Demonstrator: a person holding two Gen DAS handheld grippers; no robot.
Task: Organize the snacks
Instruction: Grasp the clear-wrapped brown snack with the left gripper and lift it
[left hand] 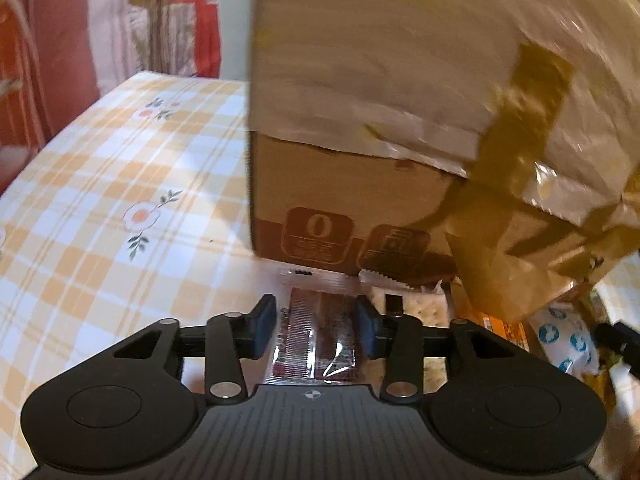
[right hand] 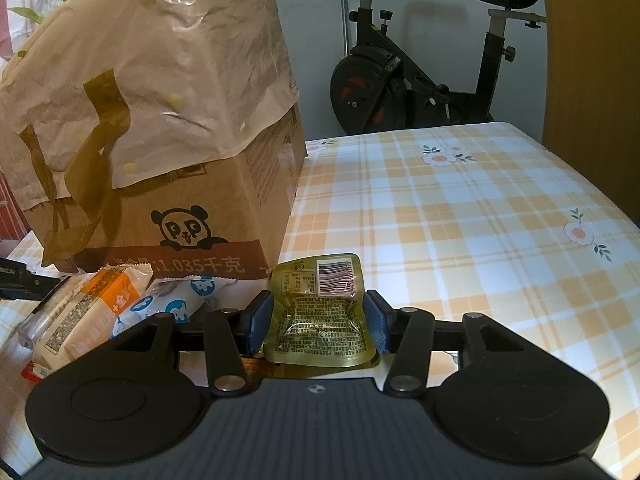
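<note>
Nearest in the left wrist view, the left gripper (left hand: 316, 326) is seen with its blue pads (left hand: 264, 326) set apart on either side of a dark red clear-wrapped snack packet (left hand: 320, 340) lying on the table; no pad is seen pressing it, a sliver of gap shows on each side. In the right wrist view the right gripper (right hand: 318, 322) is clamped on an olive-green pouch with a barcode (right hand: 320, 312), pinched so its sides are buckled. Just left of that, an orange-and-white packet (right hand: 88, 312) and a blue-and-white wrapper (right hand: 176, 300) are piled against the cardboard box (right hand: 192, 216), which is draped with a crumpled paper bag (right hand: 160, 60). Beyond, the orange checked tablecloth (right hand: 460, 220) is spread out, and an exercise bike (right hand: 400, 80) is parked at the back
</note>
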